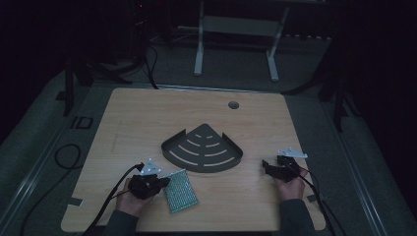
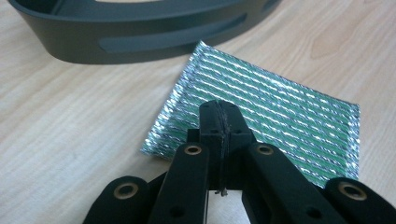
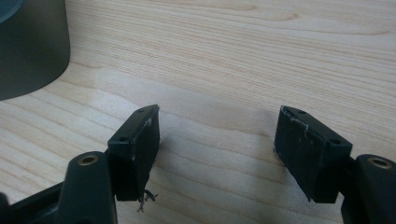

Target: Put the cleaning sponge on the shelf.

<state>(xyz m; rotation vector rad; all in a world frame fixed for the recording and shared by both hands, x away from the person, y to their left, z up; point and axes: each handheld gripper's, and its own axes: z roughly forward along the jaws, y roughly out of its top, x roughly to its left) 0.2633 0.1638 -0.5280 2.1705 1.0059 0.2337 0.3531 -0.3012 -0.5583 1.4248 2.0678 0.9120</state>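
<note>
Left gripper [image 2: 218,109], jaws pressed together and empty, is hovering over the near edge of the foil pouch [image 2: 275,116] lying flat just ahead (long axis slanting toward the tray [image 1: 202,147]); right gripper [image 3: 217,149], jaws spread, is resting well apart.

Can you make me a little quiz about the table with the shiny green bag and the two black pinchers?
1. True or false: the left gripper has its jaws pressed together over the shiny green pouch.
2. Which shape is the dark slotted tray? A) round B) fan-shaped, like a pie wedge C) square
3. Fill in the missing word: the right gripper has its jaws wide ____, with bare wooden table between them.

Key
1. True. In the left gripper view the jaws meet, with the pouch just beyond and under their tips; whether they pinch it cannot be told.
2. B
3. open
</note>
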